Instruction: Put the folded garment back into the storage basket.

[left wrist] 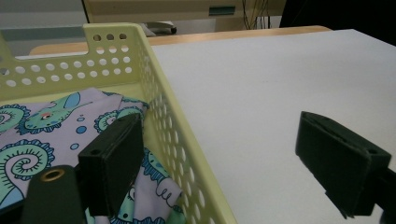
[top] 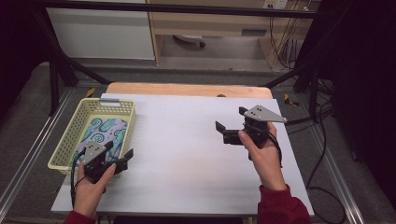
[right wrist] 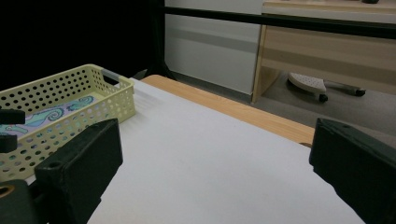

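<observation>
My left claw straddles the basket wall at the table's left edge, spread; nudging could tip the cloth out. Right claw spread, empty.

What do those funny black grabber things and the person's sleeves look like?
Each hand holds a black gripper with two blocky, flat-faced jaws. The right gripper has a grey three-cornered plate on top; the left gripper has one too, plus a black trailing cable. The sleeves are dark red.
</observation>
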The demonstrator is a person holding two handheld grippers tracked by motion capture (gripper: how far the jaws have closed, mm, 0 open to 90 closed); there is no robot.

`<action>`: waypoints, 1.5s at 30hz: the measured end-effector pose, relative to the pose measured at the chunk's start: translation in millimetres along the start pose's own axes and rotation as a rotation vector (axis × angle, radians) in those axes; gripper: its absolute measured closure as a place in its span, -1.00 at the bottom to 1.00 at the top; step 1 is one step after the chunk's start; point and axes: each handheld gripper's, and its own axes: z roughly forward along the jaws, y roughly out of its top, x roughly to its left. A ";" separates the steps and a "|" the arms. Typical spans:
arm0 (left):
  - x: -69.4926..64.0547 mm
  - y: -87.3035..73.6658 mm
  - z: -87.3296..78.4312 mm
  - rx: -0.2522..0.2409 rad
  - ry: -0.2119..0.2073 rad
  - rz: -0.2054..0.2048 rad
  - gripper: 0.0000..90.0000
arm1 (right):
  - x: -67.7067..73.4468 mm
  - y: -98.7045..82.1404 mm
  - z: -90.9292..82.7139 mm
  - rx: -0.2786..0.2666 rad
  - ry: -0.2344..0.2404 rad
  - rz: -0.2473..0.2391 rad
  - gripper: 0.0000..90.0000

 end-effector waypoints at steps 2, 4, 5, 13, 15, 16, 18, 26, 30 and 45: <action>0.1 -0.3 0.6 0.005 -0.001 0.001 -0.65 | -3.9 -0.2 -2.7 -0.004 -0.009 0.006 -0.93; 0.3 -0.3 0.4 0.004 0.000 0.001 -0.65 | -8.5 -0.3 -6.2 -0.008 -0.023 0.009 -0.93; 0.3 -0.3 0.1 0.003 0.001 0.003 -0.65 | -10.5 -0.2 -8.0 -0.013 -0.028 0.011 -0.93; 0.0 -0.1 -0.2 0.002 0.002 0.007 -0.65 | -19.3 0.3 -20.3 -0.039 -0.062 0.012 -0.93; 0.5 -0.3 0.0 0.003 0.002 0.004 -0.65 | -21.2 0.0 -21.6 -0.041 -0.065 0.013 -0.93; 0.5 -0.5 0.2 0.002 0.001 -0.001 -0.65 | -22.2 -0.1 -22.2 -0.042 -0.068 0.015 -0.93; 0.8 -0.5 0.3 0.004 0.001 0.000 -0.65 | -24.5 -0.3 -23.8 -0.043 -0.072 0.019 -0.93; 1.5 -0.9 0.1 0.007 0.009 -0.006 -0.66 | -33.5 -2.2 -32.5 -0.055 -0.100 0.035 -0.91; 1.5 -0.9 0.0 0.006 0.009 -0.006 -0.66 | -36.4 -3.5 -35.4 -0.050 -0.108 0.037 -0.91; 1.4 -0.9 -0.3 0.004 0.016 -0.006 -0.66 | -46.1 -10.8 -49.9 -0.047 -0.140 0.031 -0.91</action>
